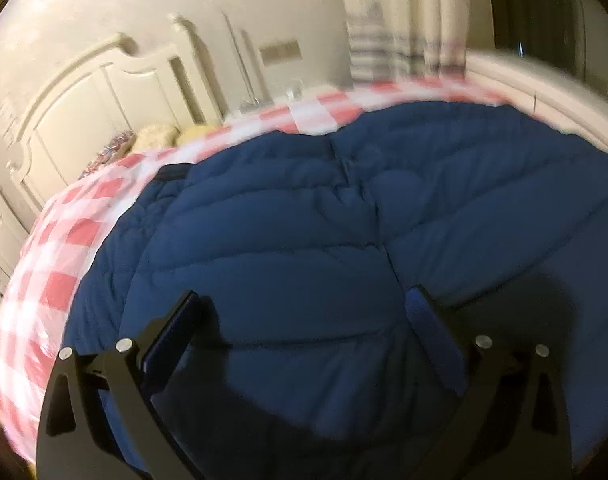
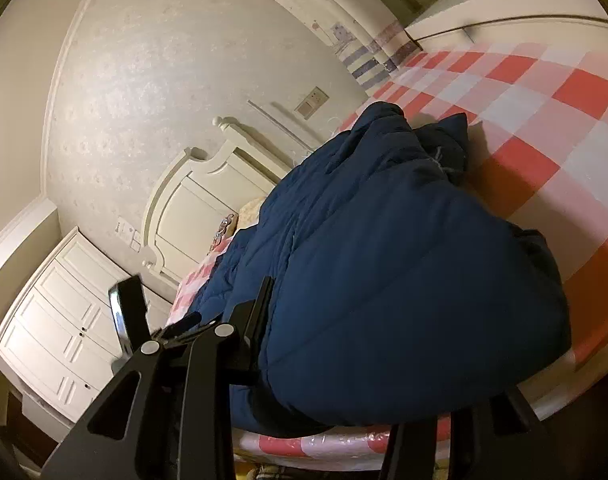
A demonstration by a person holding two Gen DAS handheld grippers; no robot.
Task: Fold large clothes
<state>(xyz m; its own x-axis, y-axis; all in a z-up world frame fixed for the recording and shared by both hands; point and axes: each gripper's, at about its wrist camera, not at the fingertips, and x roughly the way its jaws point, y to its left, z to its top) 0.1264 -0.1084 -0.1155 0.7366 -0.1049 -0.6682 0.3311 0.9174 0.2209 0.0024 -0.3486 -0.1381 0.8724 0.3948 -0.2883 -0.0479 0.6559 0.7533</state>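
Blue quilted jacket [image 1: 323, 220] spread beneath left fingers [image 1: 184, 320], splayed, empty; right fingers' [image 2: 260, 308] state unclear.

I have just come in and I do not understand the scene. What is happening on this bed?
A person with a handheld gripper in each hand is folding a big blue padded jacket that lies on a bed with a red and white checked cover. The left gripper is open just above the jacket and holds nothing. In the right wrist view the jacket is bunched up; the right gripper sits at its edge, and whether it grips the fabric is unclear.
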